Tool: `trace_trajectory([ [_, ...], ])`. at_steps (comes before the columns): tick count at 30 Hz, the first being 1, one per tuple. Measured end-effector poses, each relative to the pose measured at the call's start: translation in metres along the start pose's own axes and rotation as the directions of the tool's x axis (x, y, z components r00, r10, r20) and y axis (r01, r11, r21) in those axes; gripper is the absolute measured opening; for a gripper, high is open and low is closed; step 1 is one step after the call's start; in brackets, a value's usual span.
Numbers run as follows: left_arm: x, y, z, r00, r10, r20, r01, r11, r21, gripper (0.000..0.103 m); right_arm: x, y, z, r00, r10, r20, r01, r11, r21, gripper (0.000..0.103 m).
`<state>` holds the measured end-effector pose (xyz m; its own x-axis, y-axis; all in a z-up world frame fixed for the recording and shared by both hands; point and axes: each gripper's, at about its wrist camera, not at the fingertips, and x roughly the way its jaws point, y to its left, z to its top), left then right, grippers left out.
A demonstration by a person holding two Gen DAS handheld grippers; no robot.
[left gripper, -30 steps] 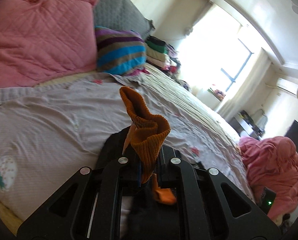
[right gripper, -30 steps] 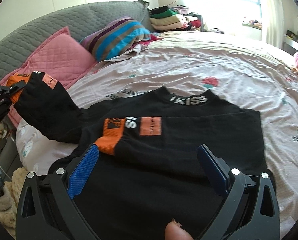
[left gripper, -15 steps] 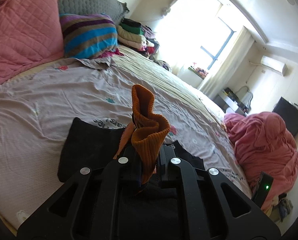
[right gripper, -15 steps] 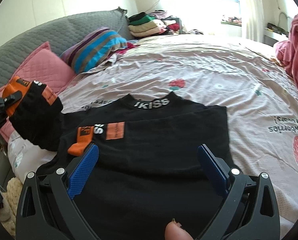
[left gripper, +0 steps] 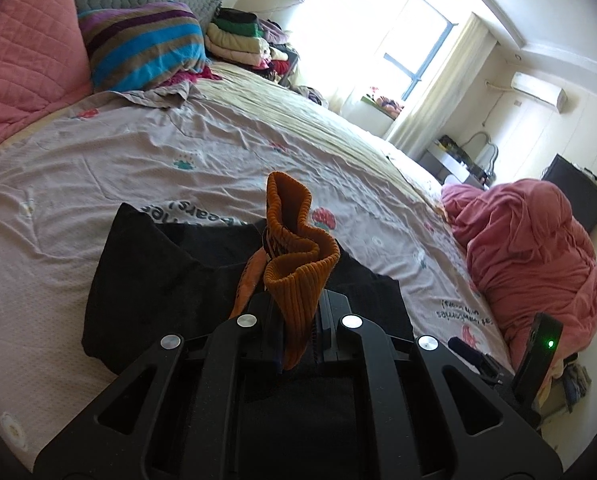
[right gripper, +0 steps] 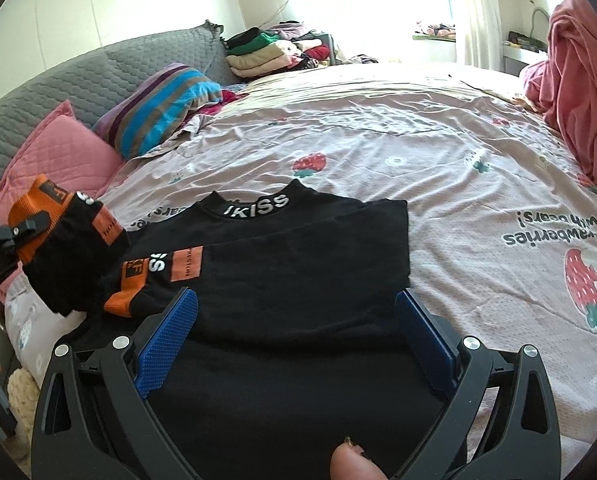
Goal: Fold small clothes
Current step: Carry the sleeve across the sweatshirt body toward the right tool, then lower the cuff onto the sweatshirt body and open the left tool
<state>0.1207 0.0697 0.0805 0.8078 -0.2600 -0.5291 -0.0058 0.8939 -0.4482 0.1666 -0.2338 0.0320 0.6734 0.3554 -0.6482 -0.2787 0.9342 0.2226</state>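
Left gripper (left gripper: 296,320) pinching orange cuff (left gripper: 298,256) above shirt (right gripper: 298,264); right gripper (right gripper: 294,328) spread wide, empty, over shirt.

My black top (right gripper: 298,264) lies flat on the bed's pink strawberry sheet, near the edge closest to me, its white-lettered collar (right gripper: 258,209) toward the far side. One sleeve is folded across the chest; the other sleeve's orange ribbed cuff (left gripper: 294,280) stands lifted, pinched in my left jaws.

Both wrist cameras look forward and down along their grippers, close over the black knit top (right gripper: 298,264). Each view takes in the mauve printed bedsheet (left gripper: 118,148) and the striped pillow (right gripper: 166,108).
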Motion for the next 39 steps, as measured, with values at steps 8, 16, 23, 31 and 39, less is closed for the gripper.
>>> trace_trajectory([
  [8,0.029,-0.008,-0.016,0.997,-0.007,-0.078,0.009,1.000,0.027,0.004,-0.003,-0.013,0.003,1.000,-0.002,0.015,0.002,0.999,0.047,0.098],
  [16,0.058,-0.022,-0.036,0.987,-0.010,-0.159,0.023,0.997,0.080,0.005,-0.001,-0.029,0.001,1.000,0.024,-0.004,-0.023,0.992,0.125,0.098],
  [23,0.078,-0.032,-0.058,0.968,-0.037,-0.250,0.069,0.991,0.119,0.028,0.002,-0.037,-0.001,0.999,0.033,-0.018,-0.030,0.986,0.166,0.098],
  [31,0.063,-0.026,-0.054,0.973,-0.010,-0.232,0.045,0.988,0.150,0.063,0.017,-0.027,-0.009,0.993,0.085,-0.079,-0.071,0.984,0.164,0.098],
  [39,0.035,0.006,-0.035,0.979,0.148,-0.139,-0.130,0.983,0.128,0.085,0.045,0.028,-0.018,0.965,0.185,-0.187,-0.179,0.983,0.045,0.098],
])
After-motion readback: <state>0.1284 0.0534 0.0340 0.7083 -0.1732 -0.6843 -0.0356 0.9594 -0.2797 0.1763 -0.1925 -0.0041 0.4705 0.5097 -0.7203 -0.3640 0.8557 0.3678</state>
